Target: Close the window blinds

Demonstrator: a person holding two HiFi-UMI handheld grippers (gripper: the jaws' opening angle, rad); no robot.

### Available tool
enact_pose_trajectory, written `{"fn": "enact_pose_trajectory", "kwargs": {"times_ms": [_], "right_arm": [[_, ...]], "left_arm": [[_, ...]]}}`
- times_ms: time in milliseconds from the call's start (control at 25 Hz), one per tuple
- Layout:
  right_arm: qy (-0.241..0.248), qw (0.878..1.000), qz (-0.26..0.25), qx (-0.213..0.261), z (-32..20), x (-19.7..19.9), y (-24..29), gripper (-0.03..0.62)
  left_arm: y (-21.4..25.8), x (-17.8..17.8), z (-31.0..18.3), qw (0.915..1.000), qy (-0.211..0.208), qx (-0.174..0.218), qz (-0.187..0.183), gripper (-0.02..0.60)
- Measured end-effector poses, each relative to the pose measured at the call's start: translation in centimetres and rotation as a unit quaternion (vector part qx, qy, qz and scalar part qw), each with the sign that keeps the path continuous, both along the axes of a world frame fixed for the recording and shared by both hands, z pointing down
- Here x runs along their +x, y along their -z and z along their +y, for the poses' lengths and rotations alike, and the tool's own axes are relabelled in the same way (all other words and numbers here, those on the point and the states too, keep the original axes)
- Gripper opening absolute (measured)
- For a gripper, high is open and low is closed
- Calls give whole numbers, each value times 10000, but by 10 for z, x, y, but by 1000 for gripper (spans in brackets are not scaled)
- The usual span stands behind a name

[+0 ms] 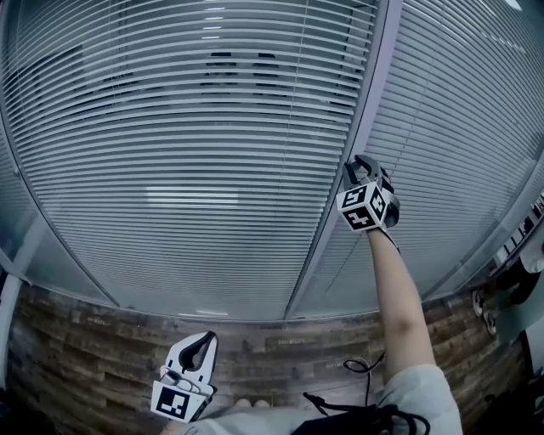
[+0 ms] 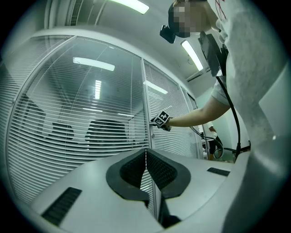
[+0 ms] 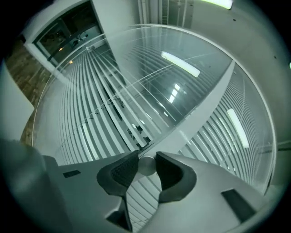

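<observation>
**Surface and room.** Glass partition (image 1: 255, 293) in two panels, divided by a pale frame post (image 1: 361, 110). Horizontal blinds (image 1: 187, 153) hang behind the glass in both panels. The slats are angled enough that dark chairs (image 1: 242, 68) show through beyond them. The floor (image 1: 85, 357) below is wood-patterned planking. Ceiling lights (image 2: 132, 4) are long strips, reflected in the glass.

**Task item.** The blinds cover both panels from top to bottom. A small round metal knob (image 3: 146, 165) sits on the frame post between the two panels.

**Right gripper** (image 1: 361, 163). Held out level on an outstretched forearm (image 1: 399, 297), tips at the frame post. Its two pads pinch the knob, one on each side.

**Left gripper** (image 1: 204, 341). Held low near the person's body, well apart from the partition. Its jaws are pressed together with nothing between them.

**Cable** (image 1: 361, 370). A dark lead loops near the person's waist.

**By view.**
- The head view alone shows both grippers at once, and the floor meeting the foot of the partition.
- The left gripper view (image 2: 146, 154) shows its own jaw tips meeting. It also shows the right gripper (image 2: 152, 120) side-on at the post, and the chairs most clearly.
- The right gripper view (image 3: 146, 166) alone shows the knob itself. The head view hides it behind the marker cube and jaws. In this view the slats run tilted across the picture.
</observation>
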State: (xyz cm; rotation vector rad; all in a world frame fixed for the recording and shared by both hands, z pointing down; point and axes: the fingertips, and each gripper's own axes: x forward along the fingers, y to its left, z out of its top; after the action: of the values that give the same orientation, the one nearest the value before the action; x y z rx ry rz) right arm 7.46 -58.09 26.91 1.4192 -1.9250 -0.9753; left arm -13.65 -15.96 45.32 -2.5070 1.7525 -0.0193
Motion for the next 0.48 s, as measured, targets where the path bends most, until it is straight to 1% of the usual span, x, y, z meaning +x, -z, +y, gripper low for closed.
{"fn": "enact_pose_trajectory", "kwargs": {"times_ms": [120,200,320,480], "right_arm": [[-29,9971,732,191,4,-2,-4,132],[-32,9910,1299,308,6,-2,-8,132],[-47,9764,2108,462,7,-2,-14,132],[-56,9511,3006,703,9,-4,-17,132]], "left_arm": [[-2,1,3,10000,2,31,-5,18],[-4,1,5,10000,15,26,-4,18],[-6,1,7,10000,15,-2,-19,18],[-5,1,10,10000,8,19,-16,18]]}}
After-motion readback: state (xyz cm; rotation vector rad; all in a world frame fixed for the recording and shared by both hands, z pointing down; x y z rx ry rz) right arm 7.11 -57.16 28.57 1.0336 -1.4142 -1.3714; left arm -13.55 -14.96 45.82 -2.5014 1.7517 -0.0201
